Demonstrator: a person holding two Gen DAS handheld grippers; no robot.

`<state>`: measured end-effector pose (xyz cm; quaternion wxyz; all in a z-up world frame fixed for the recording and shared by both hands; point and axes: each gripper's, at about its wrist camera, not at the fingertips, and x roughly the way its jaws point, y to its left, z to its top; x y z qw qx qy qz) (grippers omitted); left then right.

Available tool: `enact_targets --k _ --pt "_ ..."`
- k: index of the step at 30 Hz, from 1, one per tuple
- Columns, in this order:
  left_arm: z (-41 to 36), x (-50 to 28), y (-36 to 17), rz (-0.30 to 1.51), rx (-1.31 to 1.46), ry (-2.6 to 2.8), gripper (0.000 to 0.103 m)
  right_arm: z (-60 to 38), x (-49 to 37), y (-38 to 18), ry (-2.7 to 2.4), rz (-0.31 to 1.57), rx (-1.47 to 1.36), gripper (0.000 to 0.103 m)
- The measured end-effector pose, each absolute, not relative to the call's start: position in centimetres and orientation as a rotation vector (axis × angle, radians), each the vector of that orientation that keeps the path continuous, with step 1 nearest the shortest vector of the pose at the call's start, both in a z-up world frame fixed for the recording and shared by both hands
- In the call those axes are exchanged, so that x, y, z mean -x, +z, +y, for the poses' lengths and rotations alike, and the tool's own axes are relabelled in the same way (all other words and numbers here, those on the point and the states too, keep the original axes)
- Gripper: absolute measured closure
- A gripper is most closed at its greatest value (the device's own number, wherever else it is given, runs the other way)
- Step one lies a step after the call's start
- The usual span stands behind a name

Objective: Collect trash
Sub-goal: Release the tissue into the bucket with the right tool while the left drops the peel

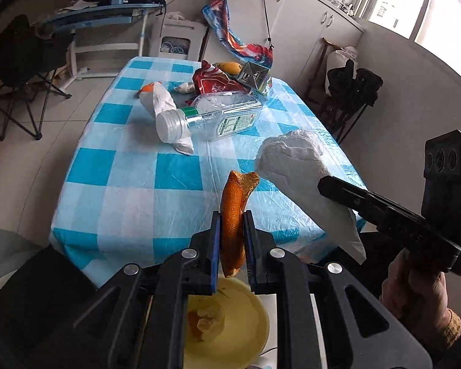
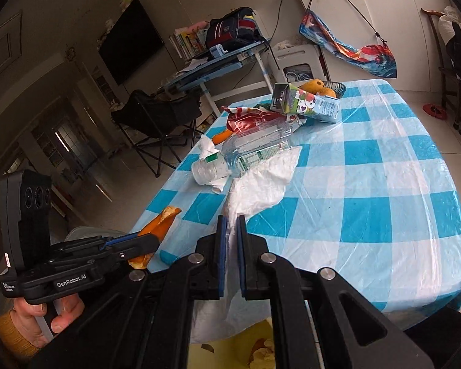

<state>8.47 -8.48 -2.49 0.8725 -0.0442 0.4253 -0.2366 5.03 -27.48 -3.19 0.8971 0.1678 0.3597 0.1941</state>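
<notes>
folding chair (image 1: 18, 70) on floor | blue desk (image 1: 101, 15) with backpack (image 2: 233, 27) | wall TV (image 2: 132, 40) | white cabinets (image 1: 295, 15)

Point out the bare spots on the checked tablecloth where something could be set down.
The tablecloth is bare on its whole near half, in front of the plastic bottle, and along the side toward the cabinets. The far end is crowded: bottle, red wrapper, juice carton and tissues lie bunched together.

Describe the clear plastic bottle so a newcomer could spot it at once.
Start at the table with the blue-and-white checked cloth. In the litter heap at its far middle, the clear plastic bottle lies on its side over a crumpled white tissue. Only it is see-through, with a ribbed white cap and a green label.
</notes>
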Motion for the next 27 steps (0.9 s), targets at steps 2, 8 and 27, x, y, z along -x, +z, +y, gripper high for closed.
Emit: enact_targets --k 2,8,27 --pt "-7.0 -6.8 -3.0 0.900 0.106 -0.477 0.089 -25.2 -3.6 -4.5 0.454 0.815 -0.314 0.094" --pt "-4.9 -3.3 -5.7 0.962 0.109 -0.433 0.089 -19.4 -0.9 -9.6 0.538 1.079 -0.173 0.094" --pt "-5.7 -2.4 -12.2 1.173 0.060 -0.392 0.058 -23.1 -2.5 -9.3 0.256 0.962 -0.276 0.037"
